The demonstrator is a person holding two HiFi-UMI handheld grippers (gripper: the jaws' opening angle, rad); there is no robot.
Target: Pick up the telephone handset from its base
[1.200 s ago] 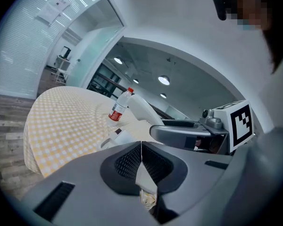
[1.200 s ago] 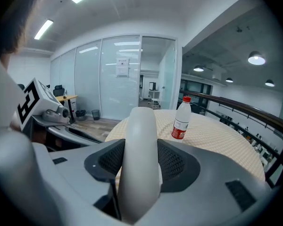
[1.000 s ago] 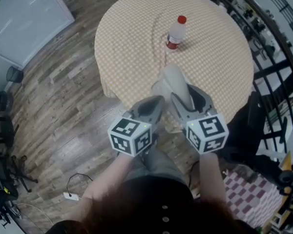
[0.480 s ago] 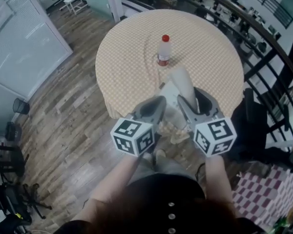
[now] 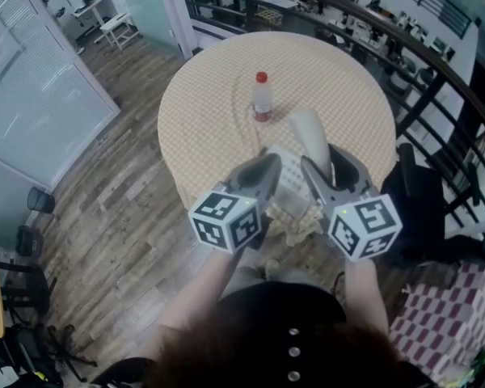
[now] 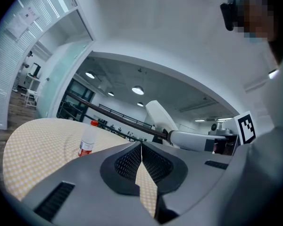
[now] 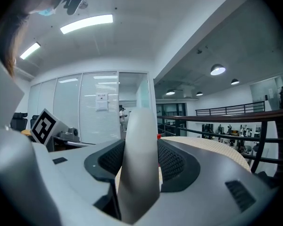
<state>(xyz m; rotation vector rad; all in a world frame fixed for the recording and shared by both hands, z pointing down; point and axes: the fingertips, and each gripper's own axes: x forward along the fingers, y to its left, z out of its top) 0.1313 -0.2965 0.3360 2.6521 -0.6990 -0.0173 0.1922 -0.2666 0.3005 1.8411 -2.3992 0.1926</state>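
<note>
The pale grey telephone handset point(image 5: 309, 134) sticks forward out of my right gripper point(image 5: 327, 158), which is shut on it above the near edge of the round table point(image 5: 210, 103). In the right gripper view the handset point(image 7: 139, 164) stands upright between both pads, filling the gap of the right gripper point(image 7: 139, 149). The white telephone base point(image 5: 285, 175) lies on the table below and between the two grippers, partly hidden by them. My left gripper point(image 5: 268, 162) is beside the right one; its pads point(image 6: 132, 159) meet at the tips with nothing held. The handset point(image 6: 158, 117) also shows in the left gripper view.
A clear bottle with a red cap point(image 5: 261, 97) stands upright mid-table, beyond the grippers; the bottle point(image 6: 87, 140) shows left of the left jaws. A checked cloth covers the table. A dark railing point(image 5: 436, 63) curves behind it, and wooden floor point(image 5: 105, 184) lies to the left.
Both grippers have risen together, the right one carrying the handset up. The table and bottle now appear farther away and lower under them.
</note>
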